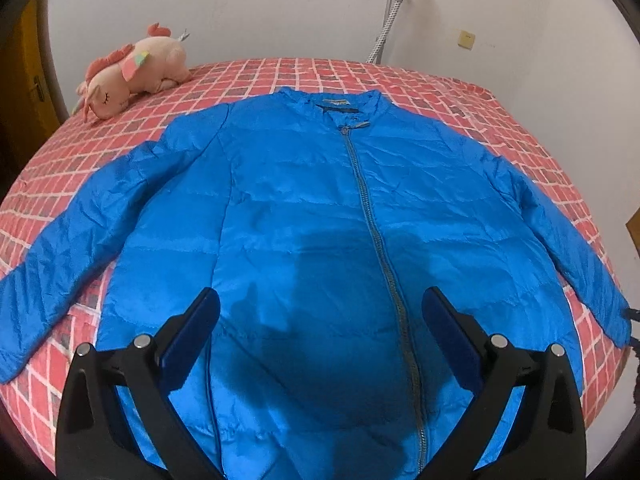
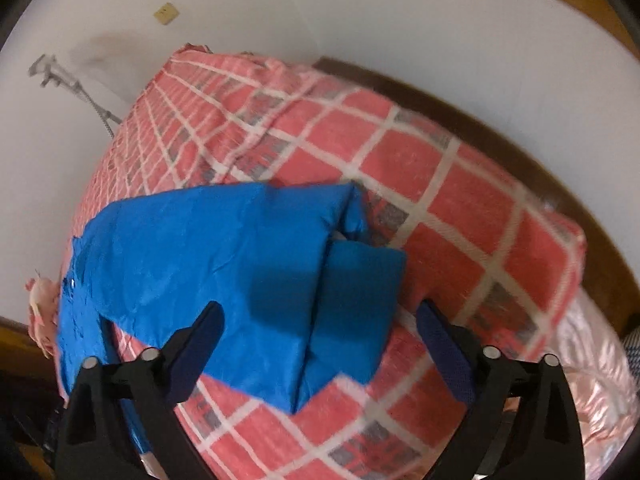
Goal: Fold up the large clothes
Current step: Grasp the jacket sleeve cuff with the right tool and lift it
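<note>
Jaws of the right gripper (image 2: 318, 320) stand spread wide, nothing pressed between the pads; the cuff end of the right sleeve (image 2: 352, 300) lies directly below and between them, not gripped. Jaws of the left gripper (image 1: 320, 308) are likewise released and empty, hovering over the lower front of the blue down jacket (image 1: 320, 208).

The jacket lies flat, front up and zipped, on the red checked bedspread (image 1: 280, 72), collar toward the far wall, hem toward the person. Its zipper (image 1: 372, 220) marks the long axis, running away from the left gripper, just right of centre between its jaws. Both sleeves are spread outward and unfolded; the left sleeve (image 1: 72, 240) runs down to the picture's left edge.

Judgement: folding has not begun. The right hand is the nearer to a sleeve end; its sleeve runs from the cuff away to the upper left toward the body, so the fold would carry the cuff that way. A plush unicorn (image 1: 132, 72) lies at the bed's far corner, well apart.
</note>
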`<control>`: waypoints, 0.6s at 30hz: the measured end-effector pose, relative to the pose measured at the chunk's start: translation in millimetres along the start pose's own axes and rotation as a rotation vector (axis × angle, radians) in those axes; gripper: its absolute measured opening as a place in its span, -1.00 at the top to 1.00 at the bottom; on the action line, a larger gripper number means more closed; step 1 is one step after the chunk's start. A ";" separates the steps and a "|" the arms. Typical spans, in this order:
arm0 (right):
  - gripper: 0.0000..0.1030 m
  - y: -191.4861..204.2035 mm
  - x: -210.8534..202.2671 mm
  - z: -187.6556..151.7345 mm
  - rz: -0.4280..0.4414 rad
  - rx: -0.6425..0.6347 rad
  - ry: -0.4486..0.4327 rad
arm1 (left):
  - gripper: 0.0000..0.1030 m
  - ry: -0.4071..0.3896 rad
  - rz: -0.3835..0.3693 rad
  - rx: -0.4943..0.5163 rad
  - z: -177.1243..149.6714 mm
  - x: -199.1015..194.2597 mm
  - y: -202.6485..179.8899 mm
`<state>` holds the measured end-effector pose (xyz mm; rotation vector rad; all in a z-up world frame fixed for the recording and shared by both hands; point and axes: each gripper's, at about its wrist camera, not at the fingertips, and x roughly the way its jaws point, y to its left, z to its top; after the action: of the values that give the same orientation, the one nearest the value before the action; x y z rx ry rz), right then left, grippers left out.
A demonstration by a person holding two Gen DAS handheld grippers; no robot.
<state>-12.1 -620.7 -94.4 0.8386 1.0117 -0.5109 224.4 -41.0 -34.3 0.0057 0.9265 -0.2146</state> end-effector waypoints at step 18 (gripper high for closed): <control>0.43 181.6 -54.6 18.1 0.205 -0.301 -0.175 | -0.94 0.002 -0.059 -0.046 14.5 -2.7 19.5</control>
<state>102.4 -527.7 26.1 0.6081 0.8065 -0.2438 237.9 -22.9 -25.1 -0.0639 0.9341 -0.2480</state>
